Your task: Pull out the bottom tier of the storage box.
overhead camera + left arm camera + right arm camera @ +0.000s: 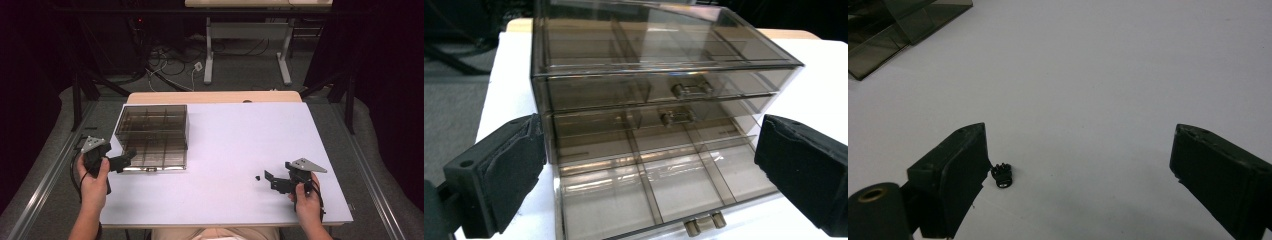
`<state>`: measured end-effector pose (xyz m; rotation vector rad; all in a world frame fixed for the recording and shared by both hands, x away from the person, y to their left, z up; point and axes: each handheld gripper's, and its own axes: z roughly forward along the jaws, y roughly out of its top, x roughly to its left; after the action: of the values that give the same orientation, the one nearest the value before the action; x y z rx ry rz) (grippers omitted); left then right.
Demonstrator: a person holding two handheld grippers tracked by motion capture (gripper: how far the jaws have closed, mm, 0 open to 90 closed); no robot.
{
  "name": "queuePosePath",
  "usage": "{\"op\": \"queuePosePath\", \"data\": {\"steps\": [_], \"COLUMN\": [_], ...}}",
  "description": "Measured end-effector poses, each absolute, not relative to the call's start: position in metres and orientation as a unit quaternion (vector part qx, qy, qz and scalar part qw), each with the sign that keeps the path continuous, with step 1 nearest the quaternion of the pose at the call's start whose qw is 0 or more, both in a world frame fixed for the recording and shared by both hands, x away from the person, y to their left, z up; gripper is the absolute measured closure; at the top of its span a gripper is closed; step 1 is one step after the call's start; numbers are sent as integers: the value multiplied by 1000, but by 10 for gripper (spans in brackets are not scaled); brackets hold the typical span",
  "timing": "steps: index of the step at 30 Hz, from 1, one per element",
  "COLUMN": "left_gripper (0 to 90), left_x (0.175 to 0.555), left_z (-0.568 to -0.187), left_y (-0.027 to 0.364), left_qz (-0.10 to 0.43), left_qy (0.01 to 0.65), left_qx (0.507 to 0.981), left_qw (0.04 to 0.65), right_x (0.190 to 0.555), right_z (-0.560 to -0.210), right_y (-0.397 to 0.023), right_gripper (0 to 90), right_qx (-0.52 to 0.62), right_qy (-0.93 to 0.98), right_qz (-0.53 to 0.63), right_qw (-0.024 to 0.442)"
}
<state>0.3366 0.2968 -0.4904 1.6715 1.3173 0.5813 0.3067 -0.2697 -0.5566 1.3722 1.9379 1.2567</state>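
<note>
White tabletop: bottom drawer (664, 195) of the smoked organiser (152, 135) already pulled out ahead of the wide-open left gripper (644, 170); tiny black part (1002, 176), perhaps a connector, unpicked just inside the open right gripper (1078, 165).

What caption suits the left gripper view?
Open left claw facing a smoky transparent drawer organizer, its bottom drawer pulled out and empty.
</note>
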Motion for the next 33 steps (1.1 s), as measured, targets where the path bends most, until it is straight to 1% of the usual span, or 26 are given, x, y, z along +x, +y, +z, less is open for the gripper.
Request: {"op": "queuePosePath", "data": {"steps": [5,17,33], "left_gripper": [4,4,4], "left_x": [327,308,290], "left_z": [-492,-502,-509], "left_y": [295,289,289], "left_qz": [246,234,226], "left_qy": [510,490,485], "left_qx": [685,693,695], "left_qw": [459,473,480], "right_x": [307,307,306], "right_z": [-558,-558,-557], "right_y": [-268,-267,-263], "right_gripper": [84,84,73], "right_qx": [495,495,488], "right_qy": [702,704,707], "right_qz": [458,458,456], "right_qw": [227,223,231]}}
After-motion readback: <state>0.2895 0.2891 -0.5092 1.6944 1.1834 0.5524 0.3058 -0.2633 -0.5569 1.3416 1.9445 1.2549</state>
